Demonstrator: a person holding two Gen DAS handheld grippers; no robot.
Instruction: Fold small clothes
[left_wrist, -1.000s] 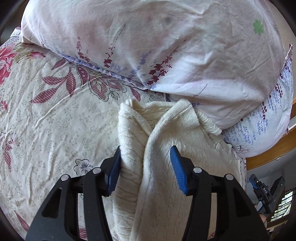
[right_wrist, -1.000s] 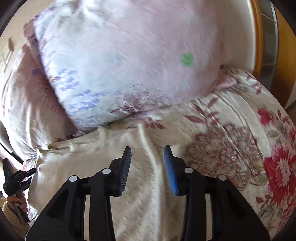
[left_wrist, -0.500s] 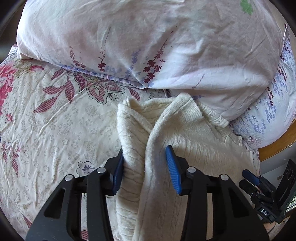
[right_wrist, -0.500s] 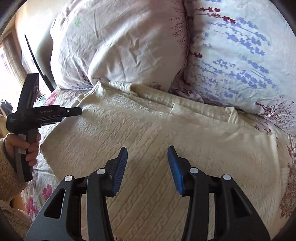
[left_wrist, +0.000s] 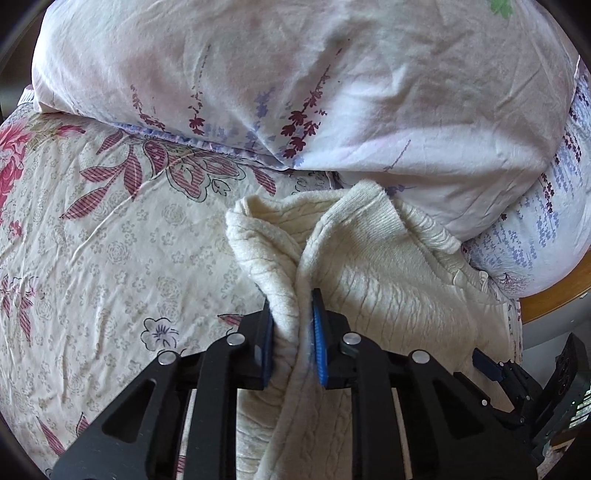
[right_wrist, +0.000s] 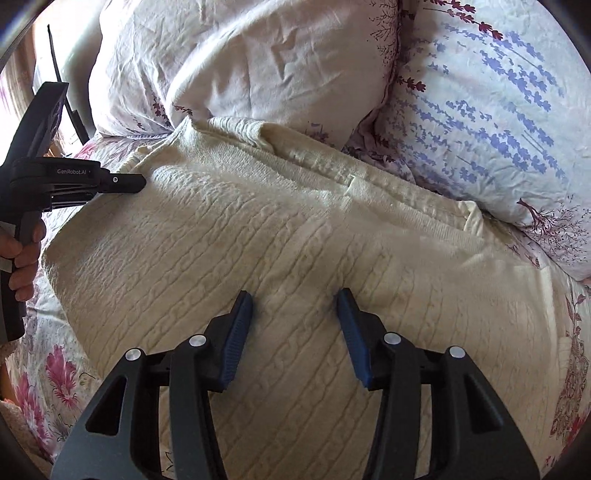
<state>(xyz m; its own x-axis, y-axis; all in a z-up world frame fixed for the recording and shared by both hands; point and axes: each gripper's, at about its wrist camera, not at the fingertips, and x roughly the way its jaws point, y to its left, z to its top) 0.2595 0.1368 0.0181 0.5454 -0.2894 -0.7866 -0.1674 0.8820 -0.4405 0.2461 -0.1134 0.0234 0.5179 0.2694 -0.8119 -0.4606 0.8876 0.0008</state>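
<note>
Left jaws: left gripper (left_wrist: 293, 332) nearly closed, blue pads pinching a raised ridge of the cream knit sweater (left_wrist: 388, 280) along its left edge; fabric fills the narrow gap.
Right jaws: right gripper (right_wrist: 293, 332) spread wide, holding nothing; both pads rest on or just above the flat cable-knit panel, contact not resolvable.
Sweater position: spread over the floral bedsheet (left_wrist: 110, 240) at the head end of the bed, its far hem touching the pillows.
Key relation: the pinched ridge runs straight ahead of the left jaws, away toward the white pillow (left_wrist: 295, 92); the broad flat panel lies to the right of that ridge, under the right gripper.
Long axis: in the right wrist view the ribbed band runs left to right across the far side, parallel to the pillow line.
Nearer hand: left holds the free edge; right sits mid-panel, well apart from any edge.
Judgement: next move likely carries the left edge rightward over the panel, the right gripper serving as anchor.
Neighbours: lavender-print pillow (right_wrist: 498, 110) at the far right, touching the sweater's corner.
Containers: none visible.
</note>
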